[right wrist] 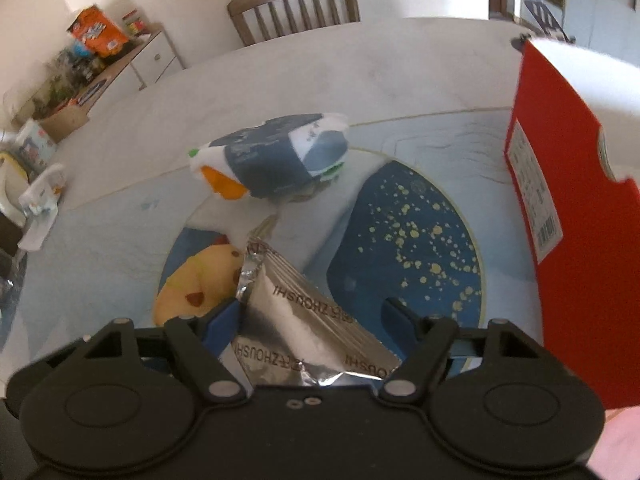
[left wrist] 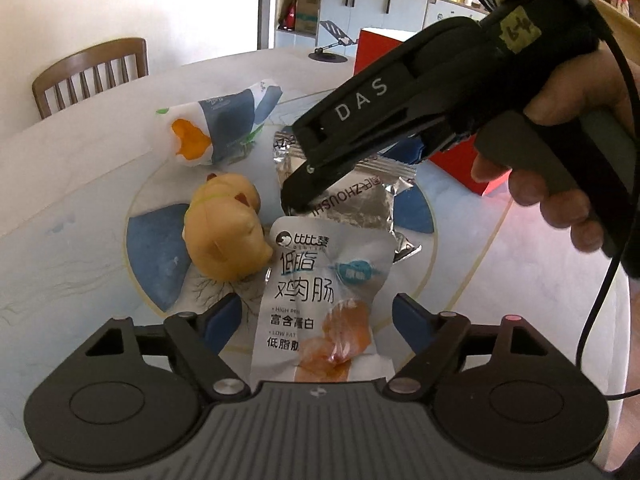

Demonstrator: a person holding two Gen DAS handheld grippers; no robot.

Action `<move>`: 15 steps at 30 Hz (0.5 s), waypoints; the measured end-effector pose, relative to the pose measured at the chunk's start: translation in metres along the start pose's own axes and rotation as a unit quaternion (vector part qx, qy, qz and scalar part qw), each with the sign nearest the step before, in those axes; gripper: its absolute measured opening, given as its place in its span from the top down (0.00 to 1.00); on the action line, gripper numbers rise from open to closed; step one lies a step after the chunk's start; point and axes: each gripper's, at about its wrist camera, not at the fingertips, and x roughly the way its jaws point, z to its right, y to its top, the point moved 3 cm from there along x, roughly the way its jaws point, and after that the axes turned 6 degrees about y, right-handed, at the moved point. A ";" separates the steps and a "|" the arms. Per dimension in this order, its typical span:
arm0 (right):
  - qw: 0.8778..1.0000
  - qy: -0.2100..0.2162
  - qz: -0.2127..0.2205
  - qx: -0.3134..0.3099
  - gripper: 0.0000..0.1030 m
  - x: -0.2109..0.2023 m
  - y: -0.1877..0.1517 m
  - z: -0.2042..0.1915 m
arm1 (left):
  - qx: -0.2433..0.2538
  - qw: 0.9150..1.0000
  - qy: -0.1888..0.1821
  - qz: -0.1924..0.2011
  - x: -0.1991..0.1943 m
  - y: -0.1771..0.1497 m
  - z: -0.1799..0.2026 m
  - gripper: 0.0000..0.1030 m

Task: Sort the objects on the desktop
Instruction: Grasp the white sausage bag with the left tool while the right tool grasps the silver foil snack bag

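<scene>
Left claw: fingers apart, the white sausage packet lying flat between them; its blue pads stand clear of the packet's edges.
White sausage packet: on the surface, its lower end running under the claw's body, its top edge just over the silver foil packet.
Right claw: fingers apart, the silver foil packet between them; the left blue pad is touching or just beside the foil's crumpled edge, the right pad stands clear of it.
Silver foil packet: tilted, one end raised from the surface; in the left wrist view the right claw's tip comes down onto its near edge.
Right hand: wrapped round the handle, the claw slanting steeply down from upper right.
Yellow pig toy: just left of both packets, touching the white one's top corner.
Blue-and-white packet: farther off, apart from the others.
Red box: upright, close on the right claw's right side.
Open room: bare surface to the left and beyond the things; a chair at the far edge.
</scene>
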 end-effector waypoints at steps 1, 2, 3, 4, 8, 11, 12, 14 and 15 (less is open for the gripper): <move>1.000 0.003 -0.001 0.004 0.32 0.000 -0.001 0.003 | 0.002 1.000 0.000 0.001 0.000 -0.001 0.001 0.20; 1.000 0.006 -0.002 0.005 0.33 0.000 -0.002 0.004 | 0.003 1.000 0.001 0.003 0.000 -0.002 0.001 0.20; 1.000 0.009 -0.003 0.007 0.33 0.000 -0.002 0.005 | 0.004 1.000 0.003 0.004 0.000 -0.003 0.002 0.21; 1.000 0.011 -0.003 0.008 0.34 -0.001 -0.003 0.006 | 0.006 1.000 0.005 0.006 0.000 -0.004 0.003 0.24; 1.000 0.019 0.002 0.010 0.45 -0.003 -0.005 0.006 | 0.011 1.000 0.013 0.012 -0.001 -0.004 0.005 0.34; 0.999 0.027 0.006 0.016 0.58 -0.006 -0.005 0.008 | 0.011 1.000 0.016 0.015 -0.002 -0.004 0.005 0.42; 0.999 0.030 0.008 0.018 0.62 -0.007 -0.005 0.008 | 0.012 1.000 0.016 0.015 -0.002 -0.004 0.005 0.42; 0.999 0.033 0.009 0.018 0.66 -0.009 -0.005 0.008 | 0.011 1.000 0.017 0.016 -0.002 -0.003 0.004 0.43; 0.999 0.034 0.009 0.017 0.67 -0.009 -0.006 0.007 | 0.010 1.000 0.017 0.016 -0.002 -0.003 0.004 0.43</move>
